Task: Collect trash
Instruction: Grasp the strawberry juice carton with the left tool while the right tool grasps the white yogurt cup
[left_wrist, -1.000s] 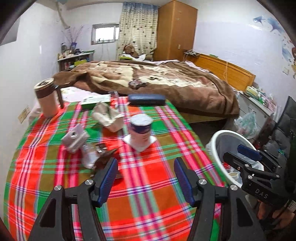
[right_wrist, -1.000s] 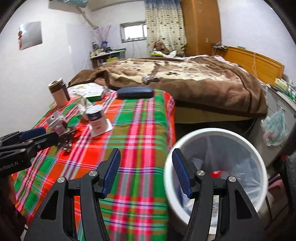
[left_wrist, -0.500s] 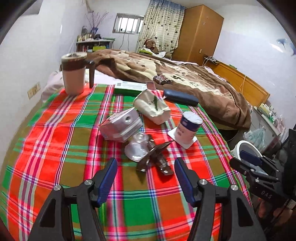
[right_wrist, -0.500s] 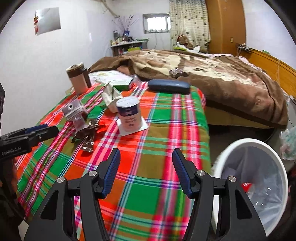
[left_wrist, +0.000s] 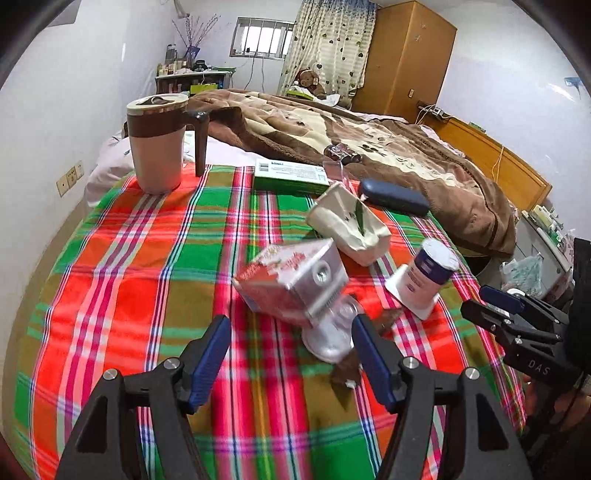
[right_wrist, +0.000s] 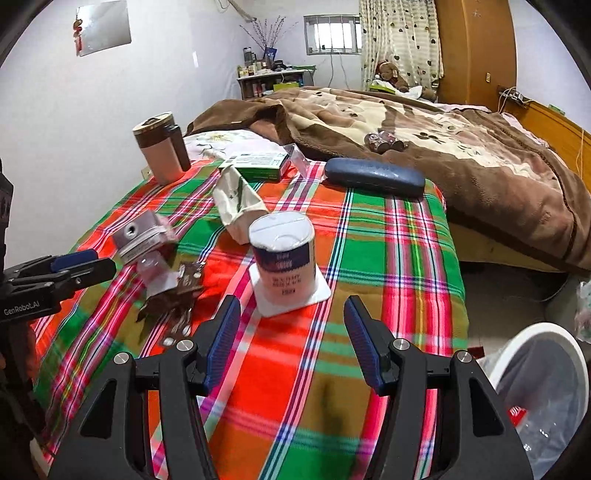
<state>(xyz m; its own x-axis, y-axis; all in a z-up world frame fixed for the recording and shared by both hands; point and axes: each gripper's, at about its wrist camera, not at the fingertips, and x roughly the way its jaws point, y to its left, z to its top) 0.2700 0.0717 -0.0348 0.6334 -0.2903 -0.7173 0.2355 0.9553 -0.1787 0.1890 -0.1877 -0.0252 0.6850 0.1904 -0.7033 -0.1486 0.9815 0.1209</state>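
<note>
left wrist: near, angled down | right wrist: same | shared: plaid cloth (left_wrist: 147, 295)

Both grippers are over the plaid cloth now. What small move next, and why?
Probably ease the right gripper forward and down around the upturned yogurt cup. Its jaws stand open and empty, the cup sits just ahead between them, and the white bin waits close on its right. The left gripper, also open, faces the crushed carton.

You are in a home bedroom: a wide bed under a brown patterned fleece blanket (right_wrist: 424, 122), a tall orange-brown wooden wardrobe (left_wrist: 406, 55), heart-print curtains (left_wrist: 325, 44) beside a small barred window (left_wrist: 263, 37), and a brown teddy bear (right_wrist: 388, 70) beyond the blanket's far edge.
</note>
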